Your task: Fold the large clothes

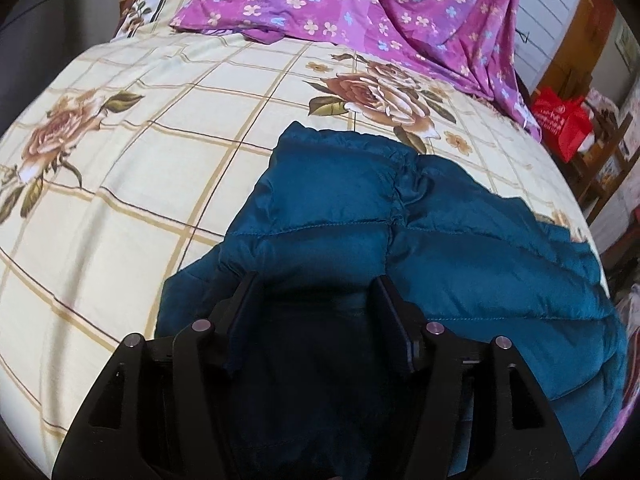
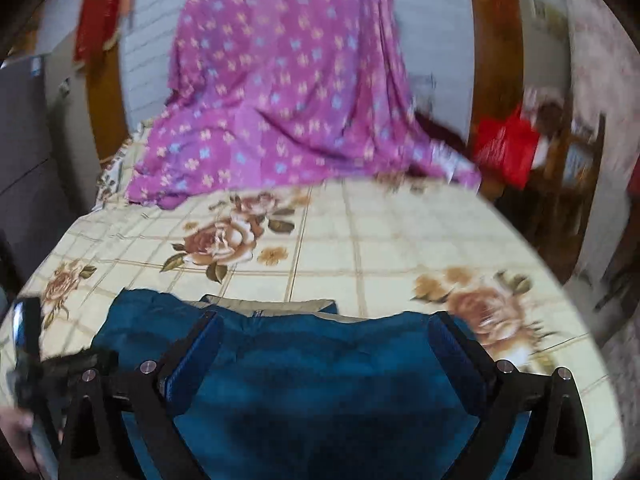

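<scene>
A teal quilted puffer jacket (image 1: 400, 220) lies on the bed near its front right part. My left gripper (image 1: 316, 280) hovers over the jacket's near edge with its jaws open and fabric lying between them. In the right wrist view, the jacket (image 2: 320, 392) fills the lower middle. My right gripper (image 2: 326, 320) is wide open over it, its blue pads (image 2: 196, 360) on either side of the fabric. This view is blurred by motion.
The bed has a cream checked sheet with roses (image 1: 140, 152). A purple floral cloth (image 1: 380, 12) drapes over the far end, also shown in the right wrist view (image 2: 288, 92). A red bag (image 1: 560, 120) and wooden furniture stand right of the bed.
</scene>
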### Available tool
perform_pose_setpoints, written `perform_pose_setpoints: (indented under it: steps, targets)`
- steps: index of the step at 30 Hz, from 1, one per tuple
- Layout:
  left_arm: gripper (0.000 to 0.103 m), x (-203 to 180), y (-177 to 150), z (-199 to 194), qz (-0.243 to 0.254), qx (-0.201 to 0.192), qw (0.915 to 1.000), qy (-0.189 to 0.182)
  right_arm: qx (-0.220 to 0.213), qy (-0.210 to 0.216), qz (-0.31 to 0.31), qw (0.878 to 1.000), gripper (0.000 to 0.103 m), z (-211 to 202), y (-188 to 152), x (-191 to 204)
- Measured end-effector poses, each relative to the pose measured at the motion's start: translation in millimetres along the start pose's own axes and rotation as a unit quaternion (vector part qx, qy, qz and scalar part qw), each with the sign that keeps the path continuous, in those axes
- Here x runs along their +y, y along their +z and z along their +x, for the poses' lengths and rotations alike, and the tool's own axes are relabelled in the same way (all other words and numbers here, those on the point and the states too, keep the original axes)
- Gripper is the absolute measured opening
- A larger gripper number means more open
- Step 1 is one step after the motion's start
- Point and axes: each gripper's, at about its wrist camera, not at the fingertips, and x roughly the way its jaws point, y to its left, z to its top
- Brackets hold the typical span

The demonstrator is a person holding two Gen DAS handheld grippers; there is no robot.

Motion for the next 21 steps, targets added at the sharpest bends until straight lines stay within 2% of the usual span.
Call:
perform_pose_setpoints:
  steps: [4,7,10,13,15,18,21]
  targets:
    - [0.064,-2,1,1,0.000,0.003,1.0000,0.000,-0.013,0.012,0.021,1.000,0.101,-45,-37,-12]
    - [0.073,-5,0,1,0.019,0.006,0.9997,-0.015,-0.004,0.017,0.033,0.999,0.101,-69,-77,-20]
    - [0.073,-5,-2,0,0.033,0.011,0.9991,-0.025,0.009,0.008,0.038,0.999,0.101,-86,-116,-23]
    - [0.074,-12,-1,2,0.046,0.027,0.9985,-0.011,0.020,-0.003,0.031,0.999,0.101,-100,-148,-22]
    - [0.074,-13,-1,-1,0.050,0.033,0.9981,-0.017,0.025,-0.007,0.032,0.999,0.101,-111,-164,-21]
    - [0.074,-10,-8,-22,0.042,0.028,0.9985,-0.020,0.033,0.003,0.068,0.997,0.101,-126,-179,-27]
    - [0.074,-13,-30,-77,0.038,-0.009,0.9988,-0.028,0.056,-0.013,0.090,0.994,0.101,-143,-187,-32]
